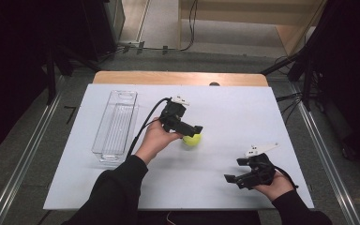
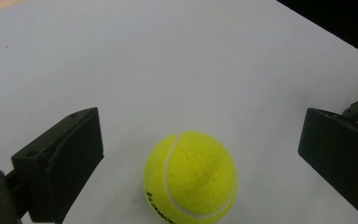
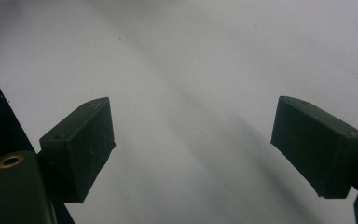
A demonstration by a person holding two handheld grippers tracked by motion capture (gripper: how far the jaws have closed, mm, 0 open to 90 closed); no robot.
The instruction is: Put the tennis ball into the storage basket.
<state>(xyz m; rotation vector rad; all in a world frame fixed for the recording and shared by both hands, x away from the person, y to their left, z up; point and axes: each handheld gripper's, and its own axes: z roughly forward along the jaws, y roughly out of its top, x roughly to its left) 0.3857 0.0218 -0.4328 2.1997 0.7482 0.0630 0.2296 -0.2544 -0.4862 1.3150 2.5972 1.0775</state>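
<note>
A yellow-green tennis ball [image 1: 192, 139] lies on the white table sheet [image 1: 234, 112] near the middle. My left gripper [image 1: 194, 132] hovers right over it, open. In the left gripper view the ball [image 2: 189, 179] sits on the sheet between the two wide-spread jaws, touching neither, and my left gripper [image 2: 200, 154] is open. My right gripper [image 1: 236, 171] is held near the front right of the table, open, with only bare sheet between its jaws [image 3: 193, 144].
A clear plastic oblong bin [image 1: 116, 125] stands on the left part of the sheet, with nothing in it that I can see. The wooden table edge [image 1: 178, 77] shows at the back. Cables and dark stands line the floor around the table.
</note>
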